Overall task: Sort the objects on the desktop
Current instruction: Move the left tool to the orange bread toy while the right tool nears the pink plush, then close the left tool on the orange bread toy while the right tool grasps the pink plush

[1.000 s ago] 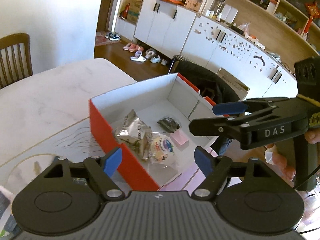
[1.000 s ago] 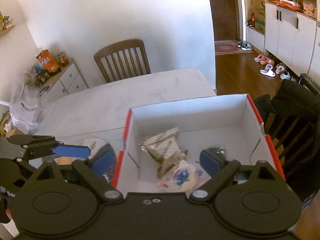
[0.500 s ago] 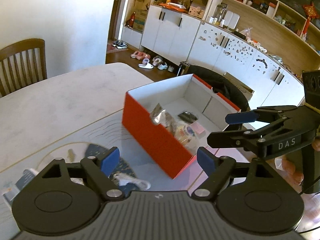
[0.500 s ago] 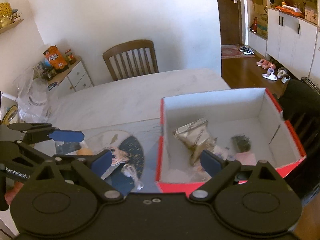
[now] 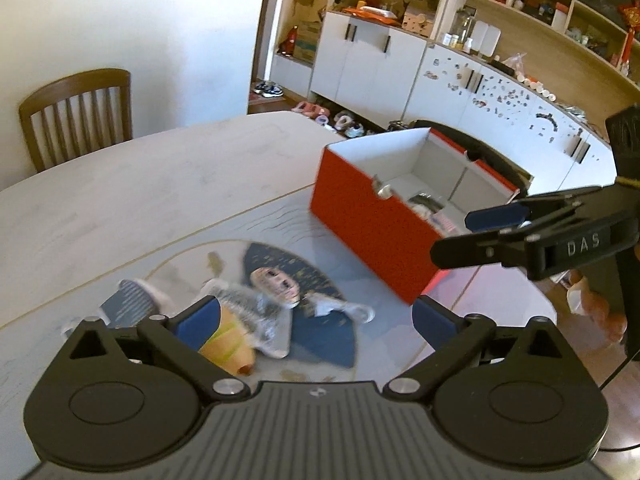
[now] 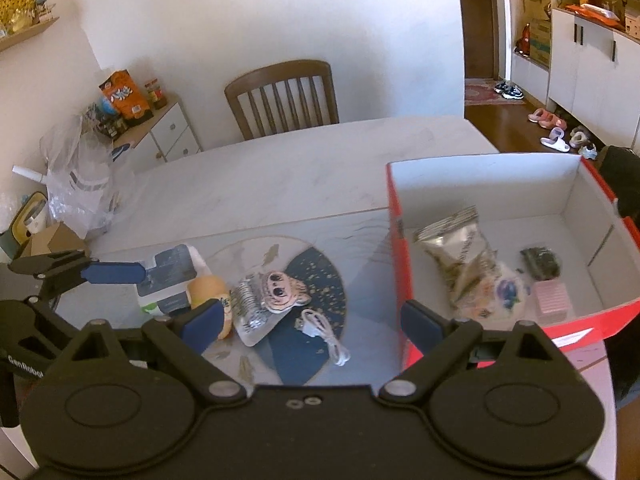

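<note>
Both hand-held grippers hang over the clutter left on the table beside the red box. The left hand-held gripper — jaws opening, nothing between them — is nearer the yellow tube, which lies just ahead by its left finger, long axis running away toward the pouch. The right hand-held gripper gapes empty above the white cable — the box to its right.

In the left wrist view the packets on the mat are smeared by blur. The box wall hides most of its contents. The right gripper is cut off at the edge, perhaps open.
</note>
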`<state>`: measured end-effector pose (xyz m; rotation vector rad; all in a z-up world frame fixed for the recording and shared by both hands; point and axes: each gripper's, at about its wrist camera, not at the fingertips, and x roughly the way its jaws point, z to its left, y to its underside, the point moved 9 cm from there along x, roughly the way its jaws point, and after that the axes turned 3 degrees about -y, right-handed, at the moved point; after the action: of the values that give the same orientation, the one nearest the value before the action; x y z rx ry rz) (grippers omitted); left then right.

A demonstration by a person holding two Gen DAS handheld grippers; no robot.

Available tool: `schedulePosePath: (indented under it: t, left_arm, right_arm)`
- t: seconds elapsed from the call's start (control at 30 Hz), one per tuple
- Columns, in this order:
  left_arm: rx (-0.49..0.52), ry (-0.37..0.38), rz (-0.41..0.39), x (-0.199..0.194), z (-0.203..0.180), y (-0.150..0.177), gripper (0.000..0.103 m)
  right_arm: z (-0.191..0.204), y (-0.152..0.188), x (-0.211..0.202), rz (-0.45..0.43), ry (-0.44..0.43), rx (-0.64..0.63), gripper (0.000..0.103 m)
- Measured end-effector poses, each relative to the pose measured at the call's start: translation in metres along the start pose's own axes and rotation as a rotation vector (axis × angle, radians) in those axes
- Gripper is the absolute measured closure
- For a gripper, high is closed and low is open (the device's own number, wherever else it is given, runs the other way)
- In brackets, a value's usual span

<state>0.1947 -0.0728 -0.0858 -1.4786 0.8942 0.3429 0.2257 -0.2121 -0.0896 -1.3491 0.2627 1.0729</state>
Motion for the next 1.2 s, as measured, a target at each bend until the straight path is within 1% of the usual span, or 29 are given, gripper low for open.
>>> schedulePosePath:
  t: [0.23,0.37,0.53,0.73,0.87,1.0,1.1,1.17,1.2]
  left_arm:
    - [-0.008,-0.007,0.009,0.013,0.019,0.016,0.0]
    - [0.023,-0.021,0.008,0.025,0.026,0.023,0.0]
    - [0.057,-0.037,0.028,0.043,0.035,0.031,0.0]
    - [0.087,-0.062,0.037,0.062,0.044,0.032,0.0]
    - [0.132,-0.088,0.035,0.073,0.047,0.033,0.0]
    - [0.15,-0.108,0.041,0.083,0.052,0.035,0.0]
    - [0.171,-0.108,0.045,0.089,0.051,0.037,0.0]
    - [0.186,-0.108,0.047,0.092,0.049,0.039,0.0]
    - [0.191,-0.108,0.048,0.093,0.049,0.04,0.0]
  right_arm:
    - [0.013,0.0,0.033,0.03,-0.002,-0.028,0.008]
    - [0.016,0.0,0.054,0.053,-0.003,-0.042,0.008]
    - [0.015,0.002,0.08,0.088,-0.003,-0.044,0.008]
    - [0.012,0.003,0.108,0.123,-0.004,-0.048,0.009]
    - [0.01,0.005,0.127,0.154,-0.005,-0.049,0.011]
    - [0.011,0.01,0.144,0.185,-0.006,-0.052,0.015]
    - [0.011,0.013,0.152,0.2,-0.007,-0.056,0.015]
    - [0.012,0.013,0.157,0.21,-0.009,-0.057,0.019]
    - [0.012,0.013,0.158,0.212,-0.009,-0.056,0.019]
